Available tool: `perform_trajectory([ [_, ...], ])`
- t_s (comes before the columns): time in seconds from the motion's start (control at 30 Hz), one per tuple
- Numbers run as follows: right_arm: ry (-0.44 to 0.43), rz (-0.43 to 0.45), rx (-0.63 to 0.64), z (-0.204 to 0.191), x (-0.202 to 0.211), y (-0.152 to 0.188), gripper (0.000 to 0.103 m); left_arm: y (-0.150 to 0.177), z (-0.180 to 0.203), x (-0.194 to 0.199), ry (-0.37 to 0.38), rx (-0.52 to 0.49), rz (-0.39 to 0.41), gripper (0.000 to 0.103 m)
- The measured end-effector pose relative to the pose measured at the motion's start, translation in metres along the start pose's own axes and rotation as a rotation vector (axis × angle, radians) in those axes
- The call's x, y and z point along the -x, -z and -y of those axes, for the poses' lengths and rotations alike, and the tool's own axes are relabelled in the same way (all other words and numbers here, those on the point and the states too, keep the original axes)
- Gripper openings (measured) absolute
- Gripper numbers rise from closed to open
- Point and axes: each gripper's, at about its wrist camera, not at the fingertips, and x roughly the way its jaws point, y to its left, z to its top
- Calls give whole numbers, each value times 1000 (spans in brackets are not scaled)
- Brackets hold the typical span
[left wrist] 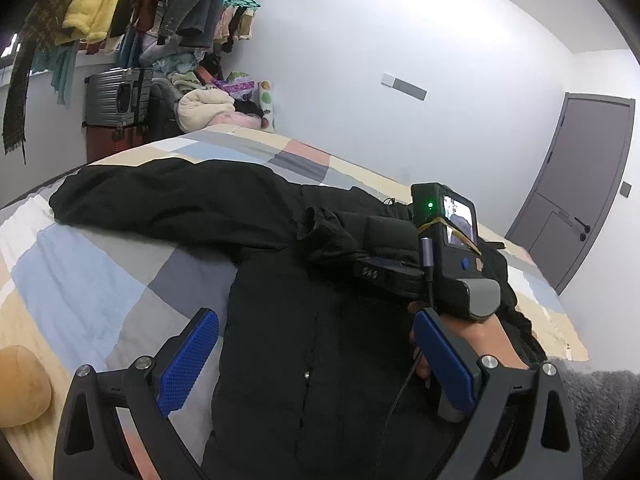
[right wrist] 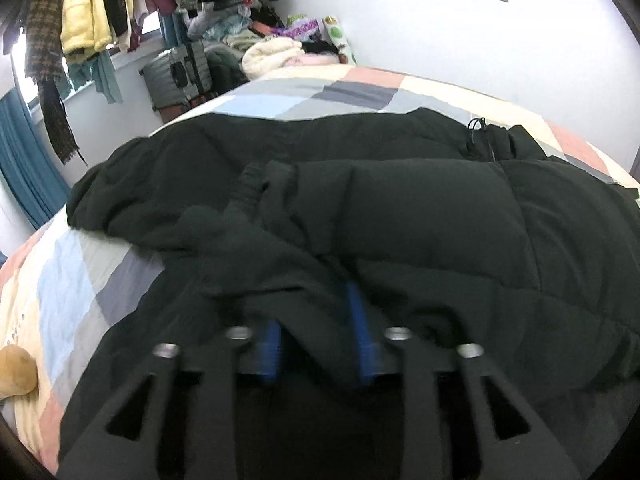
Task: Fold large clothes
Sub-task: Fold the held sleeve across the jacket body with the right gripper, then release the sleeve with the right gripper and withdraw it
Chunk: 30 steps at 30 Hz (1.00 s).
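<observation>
A large black padded jacket (left wrist: 304, 320) lies spread on the patchwork bed (left wrist: 80, 272). One sleeve stretches to the far left. My left gripper (left wrist: 316, 344) is open and empty, hovering over the jacket's front with its blue pads (left wrist: 188, 360) wide apart. My right gripper (right wrist: 316, 332) is shut on the cuff end of the other black sleeve (right wrist: 280, 248), holding it folded over the jacket's body (right wrist: 440, 220). In the left wrist view the right gripper (left wrist: 360, 268) shows from the side with the sleeve cuff (left wrist: 320, 232) in it.
A tan plush toy (left wrist: 20, 388) lies at the bed's left edge. Suitcases (left wrist: 116, 100) and piled clothes stand beyond the bed's far end. Hanging clothes (left wrist: 100, 0) fill the top left. A grey door (left wrist: 580, 208) is at the right.
</observation>
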Motion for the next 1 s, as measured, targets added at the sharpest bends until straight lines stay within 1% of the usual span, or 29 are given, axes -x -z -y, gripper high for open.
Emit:
perform_trajectory([
  [0.03,-1,-2,-1,-3,4,0,67,0,0,3,3,4,4,99],
  [0.07,-7,4,-5,-5,9,2,74,0,0,5,5,8,6,99],
  [0.1,-25,18,-14,-6,16,3,79,0,0,7,5,9,8,99],
  [0.17,-50,35,-22,-8,30,5,79,1,0,11,6,16,13,99],
  [0.23,-50,48,-20,-7,43,7,79,1,1,15,7,18,18,99],
  [0.33,-37,79,-31,5,68,7,79,0,5,21,5,1,34,99],
  [0.5,15,156,-43,33,125,7,79,0,18,35,10,-30,60,99],
  [0.6,44,211,-41,48,165,10,79,2,29,44,7,-54,78,99],
  [0.7,54,250,-55,58,196,17,79,5,40,50,13,-69,81,99],
  [0.83,85,286,-55,67,234,34,79,11,54,60,24,-88,85,99],
  [0.93,115,315,-39,71,259,54,79,17,66,72,38,-108,90,99],
  [1.0,113,320,-71,79,275,73,79,21,73,82,21,-116,99,99],
])
